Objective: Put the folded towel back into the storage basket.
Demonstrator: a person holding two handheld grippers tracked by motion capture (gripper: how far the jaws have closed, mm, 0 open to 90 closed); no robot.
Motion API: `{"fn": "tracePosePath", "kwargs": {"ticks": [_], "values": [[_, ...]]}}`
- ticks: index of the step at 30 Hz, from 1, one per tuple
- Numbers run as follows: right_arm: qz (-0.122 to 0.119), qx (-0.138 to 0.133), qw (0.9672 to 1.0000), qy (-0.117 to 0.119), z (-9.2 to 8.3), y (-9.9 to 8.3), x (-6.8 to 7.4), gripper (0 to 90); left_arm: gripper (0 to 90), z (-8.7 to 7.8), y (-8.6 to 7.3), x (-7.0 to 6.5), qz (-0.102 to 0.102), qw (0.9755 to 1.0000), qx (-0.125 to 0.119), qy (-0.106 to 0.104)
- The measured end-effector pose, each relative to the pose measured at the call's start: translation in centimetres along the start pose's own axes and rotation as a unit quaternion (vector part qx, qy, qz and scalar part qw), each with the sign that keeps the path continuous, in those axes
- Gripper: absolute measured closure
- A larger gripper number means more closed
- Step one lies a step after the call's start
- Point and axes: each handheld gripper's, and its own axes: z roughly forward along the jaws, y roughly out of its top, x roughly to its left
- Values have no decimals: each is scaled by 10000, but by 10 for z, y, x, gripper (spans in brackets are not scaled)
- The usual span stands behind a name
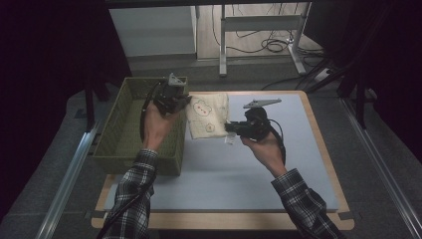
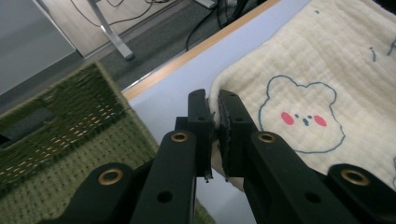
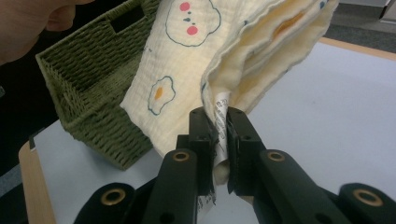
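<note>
A folded cream cloth (image 1: 206, 117) printed with bear faces and fried eggs hangs lifted between my two grippers, above the pale blue table mat (image 1: 234, 164). My left gripper (image 1: 185, 101) is shut on the cloth's edge (image 2: 215, 109) beside the green woven basket (image 1: 124, 124). My right gripper (image 1: 228, 127) is shut on the opposite edge, pinching the cloth (image 3: 224, 100) together with its white label. In the right gripper view the cloth's folded layers sag open above the jaws and the basket (image 3: 88, 79) stands behind at the left.
The basket sits on the table's left part, its inside dark and hollow. Beyond the table's wooden far edge (image 1: 239, 92) are a metal desk frame (image 1: 259, 30) and cables on the floor. A metal rail (image 1: 69, 169) runs along the left side.
</note>
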Motion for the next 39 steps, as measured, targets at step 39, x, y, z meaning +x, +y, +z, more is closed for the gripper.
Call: {"fn": "tracePosePath", "kwargs": {"ticks": [39], "values": [[-622,281,9971,327,122,50,84,813,842,-48,-60,95,-533,9934,308,972]]}}
